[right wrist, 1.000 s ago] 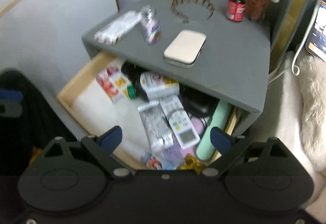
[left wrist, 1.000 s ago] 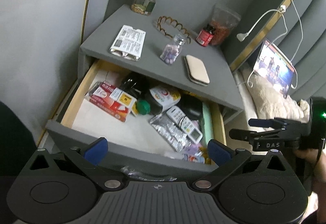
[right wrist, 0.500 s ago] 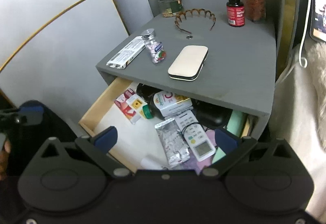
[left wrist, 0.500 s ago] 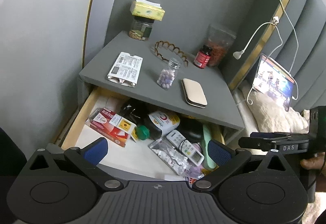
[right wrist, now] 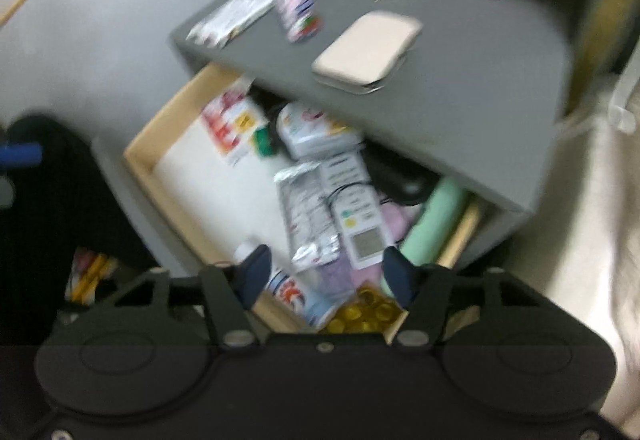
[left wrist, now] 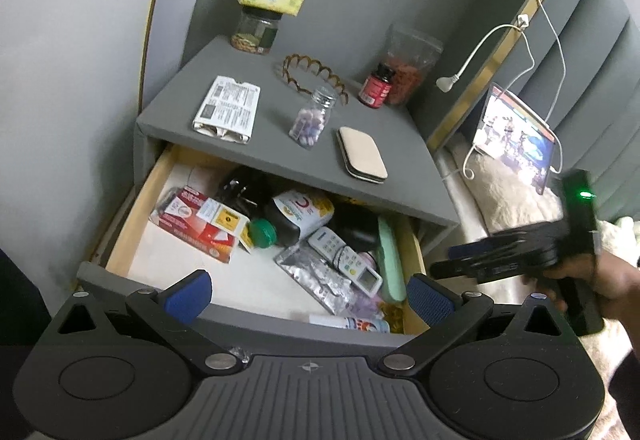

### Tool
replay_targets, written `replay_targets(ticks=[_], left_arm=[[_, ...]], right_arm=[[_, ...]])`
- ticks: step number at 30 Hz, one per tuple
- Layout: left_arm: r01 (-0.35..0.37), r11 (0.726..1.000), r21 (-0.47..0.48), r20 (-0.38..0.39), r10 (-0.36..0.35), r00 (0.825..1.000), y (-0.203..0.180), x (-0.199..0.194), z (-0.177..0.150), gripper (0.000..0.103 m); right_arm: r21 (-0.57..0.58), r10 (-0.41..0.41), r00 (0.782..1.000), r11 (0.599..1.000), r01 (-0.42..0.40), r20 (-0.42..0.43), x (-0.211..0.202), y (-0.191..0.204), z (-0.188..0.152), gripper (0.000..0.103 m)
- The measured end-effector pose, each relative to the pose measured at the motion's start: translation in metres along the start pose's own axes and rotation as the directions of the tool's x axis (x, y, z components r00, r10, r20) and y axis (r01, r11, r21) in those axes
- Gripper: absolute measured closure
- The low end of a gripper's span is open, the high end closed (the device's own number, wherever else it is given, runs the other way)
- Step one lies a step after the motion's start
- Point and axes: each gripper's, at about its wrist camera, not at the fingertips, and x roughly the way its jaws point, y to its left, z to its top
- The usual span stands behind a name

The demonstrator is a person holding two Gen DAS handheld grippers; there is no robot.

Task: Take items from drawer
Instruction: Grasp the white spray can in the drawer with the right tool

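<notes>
From the left view, the left tool (left wrist: pixel 308 292) hangs over the front of the open drawer (left wrist: pixel 132 217), its fingers spread wide and holding nothing. Inside lie a red box (left wrist: pixel 192 226) on the left, a dark bottle (left wrist: pixel 296 213) with a green cap in the middle, and a foil pack (left wrist: pixel 320 278) and a white remote (left wrist: pixel 346 260) on the right. A long green case (left wrist: pixel 390 260) lies along the right wall. The right tool (left wrist: pixel 460 260) is off to the right, outside the drawer, held in a hand (left wrist: pixel 604 280); from here I cannot tell how its fingers stand.

The right view is blurry. The right tool (right wrist: pixel 326 274) is partly open and holds nothing. The remote (right wrist: pixel 356 211) and foil pack (right wrist: pixel 306 215) lie just ahead, between its fingers, their long sides pointing away from the tool. I think the right tool is nearer to them and will grab one. A white tube (right wrist: pixel 296 290) and yellow pills (right wrist: pixel 364 314) sit close under it and could get in the way. The desk (right wrist: pixel 480 51) top hangs over the back of the drawer.
</notes>
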Motion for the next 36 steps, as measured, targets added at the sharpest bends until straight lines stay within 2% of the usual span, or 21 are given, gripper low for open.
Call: replay_targets(ticks=[4, 9, 13, 19, 24, 26, 29, 32, 34, 36], left_arm=[[0.027, 0.999, 0.024, 0.002, -0.027, 1.0, 0.006, -0.005, 0.001, 0.0], [0.05, 0.999, 0.004, 0.008, -0.05, 0.999, 0.02, -0.011, 0.003, 0.0], [0.06, 0.998, -0.018, 0.005, -0.06, 0.998, 0.03, -0.013, 0.003, 0.0], [0.066, 0.996, -0.056, -0.003, -0.066, 0.998, 0.043, -0.01, 0.003, 0.0], [0.078, 0.994, -0.076, -0.012, -0.079, 0.997, 0.05, -0.01, 0.004, 0.0], [0.075, 0.994, -0.074, -0.012, -0.076, 0.997, 0.05, -0.01, 0.005, 0.0], [0.059, 0.996, -0.067, -0.014, -0.06, 0.998, 0.051, -0.01, 0.006, 0.0], [0.027, 0.997, -0.07, -0.023, -0.029, 0.999, 0.051, -0.011, 0.008, 0.0], [0.02, 0.997, -0.071, -0.023, -0.021, 1.0, 0.051, -0.011, 0.008, 0.0], [0.004, 0.998, -0.065, -0.03, -0.006, 1.0, 0.05, -0.011, 0.009, 0.0]], right_arm=[[-0.172, 0.013, 0.983, 0.984, -0.045, -0.181, 0.05, 0.028, 0.019, 0.055], [-0.269, 0.028, 0.946, 0.956, -0.12, -0.323, 0.103, 0.051, 0.037, 0.062], [-0.32, -0.002, 0.909, 0.936, -0.145, -0.417, 0.132, 0.059, 0.043, 0.066], [-0.361, -0.011, 0.848, 0.908, -0.214, -0.529, 0.159, 0.067, 0.047, 0.067], [-0.435, -0.107, 0.836, 0.885, -0.166, -0.538, 0.178, 0.077, 0.045, 0.07], [-0.446, -0.127, 0.838, 0.883, -0.148, -0.53, 0.181, 0.08, 0.042, 0.071], [-0.434, -0.116, 0.852, 0.89, -0.138, -0.51, 0.177, 0.079, 0.041, 0.071], [-0.409, -0.097, 0.899, 0.907, -0.096, -0.427, 0.154, 0.073, 0.04, 0.072], [-0.363, -0.073, 0.938, 0.93, -0.059, -0.339, 0.129, 0.067, 0.039, 0.072], [-0.318, -0.055, 0.964, 0.947, -0.032, -0.259, 0.106, 0.062, 0.036, 0.072]])
